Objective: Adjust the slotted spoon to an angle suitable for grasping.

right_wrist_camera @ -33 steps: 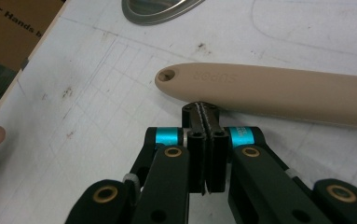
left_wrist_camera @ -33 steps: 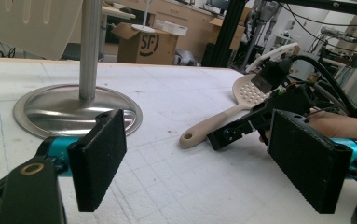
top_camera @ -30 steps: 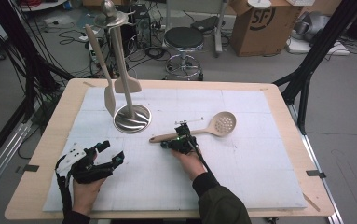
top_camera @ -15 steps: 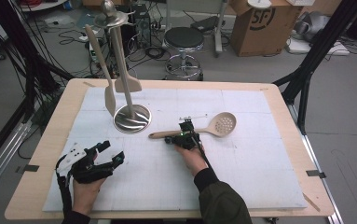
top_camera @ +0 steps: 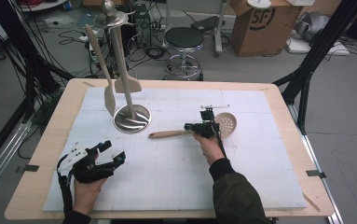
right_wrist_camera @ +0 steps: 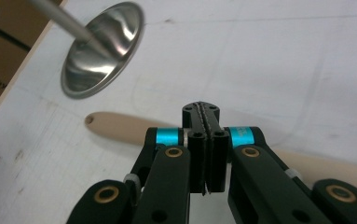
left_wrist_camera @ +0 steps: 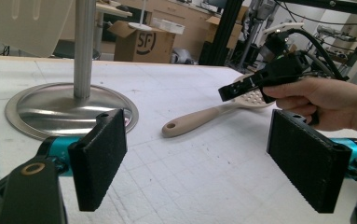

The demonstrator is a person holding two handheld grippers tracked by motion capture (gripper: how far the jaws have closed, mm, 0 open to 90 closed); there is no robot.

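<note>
The right hand-held gripper hangs over the middle of the spoon's handle with its jaws pressed flat together and nothing between them; in the right gripper view the pads meet just above the wood, which runs crosswise underneath, the holed end beyond the jaws on one side and the bowl end passing under the gripper body on the other. The spoon lies flat on the counter, its perforated bowl out past the gripper toward the far right, its handle tip pointing toward the stand. It looks like light, stiff wood or plastic, smooth and rounded, so a pinch across the handle should hold, though the round section may roll between flat pads. The best hold seems to be near mid-handle, a little toward the bowl, where the weight likely balances; the jaws would first have to open. The left hand-held gripper rests well apart at the near left, jaws wide and empty. Two utensils hang on the stand.
</note>
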